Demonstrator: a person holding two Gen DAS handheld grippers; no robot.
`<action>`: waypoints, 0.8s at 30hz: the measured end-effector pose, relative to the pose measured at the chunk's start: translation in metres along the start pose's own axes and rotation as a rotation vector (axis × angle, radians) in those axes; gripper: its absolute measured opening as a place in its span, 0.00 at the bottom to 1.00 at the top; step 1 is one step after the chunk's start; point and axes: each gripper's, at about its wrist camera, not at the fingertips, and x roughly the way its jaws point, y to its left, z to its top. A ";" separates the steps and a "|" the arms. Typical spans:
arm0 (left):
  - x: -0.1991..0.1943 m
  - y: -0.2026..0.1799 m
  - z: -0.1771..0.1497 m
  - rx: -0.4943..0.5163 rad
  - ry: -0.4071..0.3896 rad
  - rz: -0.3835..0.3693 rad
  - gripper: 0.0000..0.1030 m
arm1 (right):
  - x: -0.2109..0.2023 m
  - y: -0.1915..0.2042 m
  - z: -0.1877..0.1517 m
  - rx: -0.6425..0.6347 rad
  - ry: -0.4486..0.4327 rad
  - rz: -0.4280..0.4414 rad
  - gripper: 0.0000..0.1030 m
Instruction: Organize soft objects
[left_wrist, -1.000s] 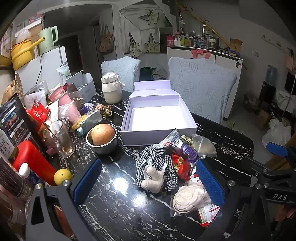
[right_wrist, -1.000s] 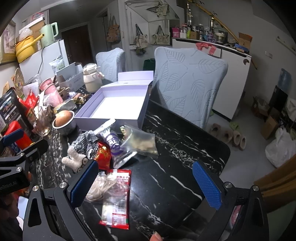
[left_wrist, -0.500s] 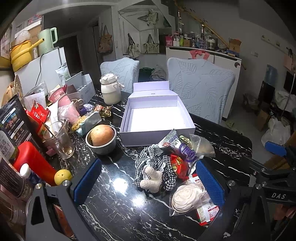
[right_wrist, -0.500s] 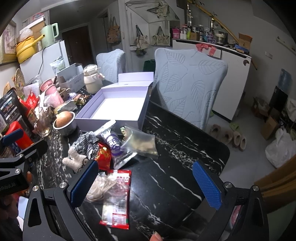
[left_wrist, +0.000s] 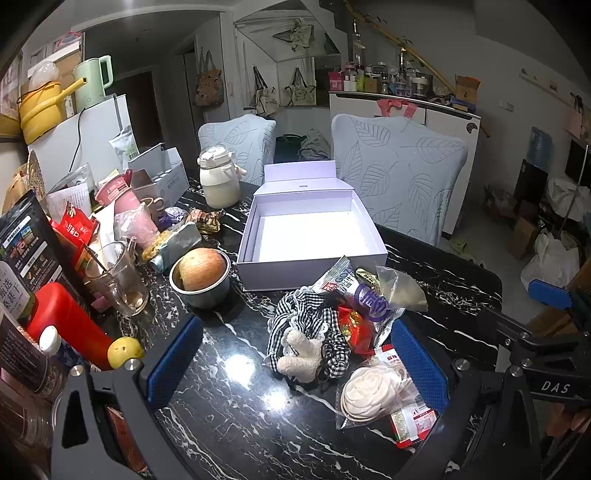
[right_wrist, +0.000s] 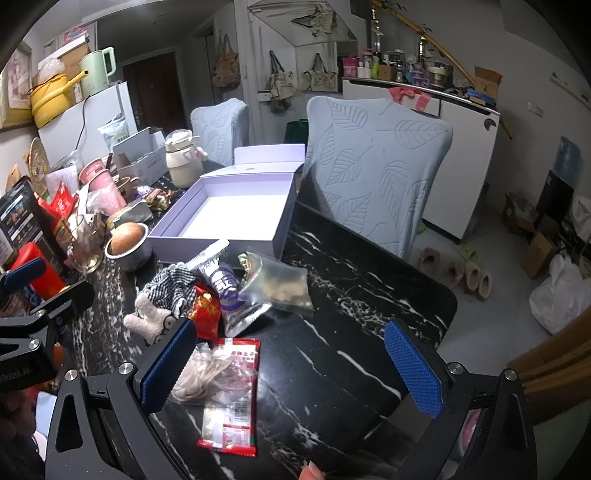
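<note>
Both grippers (left_wrist: 295, 363) (right_wrist: 291, 363) wide apart, empty

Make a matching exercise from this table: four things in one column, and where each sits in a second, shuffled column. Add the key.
Things
1. apple
2. lavender box
3. checked cloth with plush toy
4. bagged white flower

Places
A. open and empty, at the far side of the table
B. in a small metal bowl
C. nearest the left gripper's right finger
D. in the pile's middle, between box and grippers

Pairs: 1-B, 2-A, 3-D, 4-C
</note>
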 end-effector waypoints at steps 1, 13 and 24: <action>0.000 0.000 0.000 0.000 0.000 0.000 1.00 | 0.000 0.000 -0.001 -0.001 -0.001 0.000 1.00; 0.001 0.000 -0.001 0.001 0.004 -0.003 1.00 | -0.001 -0.002 0.000 -0.003 -0.004 -0.002 1.00; 0.000 -0.002 -0.002 -0.007 0.003 -0.023 1.00 | -0.002 -0.005 0.002 -0.005 -0.001 0.003 1.00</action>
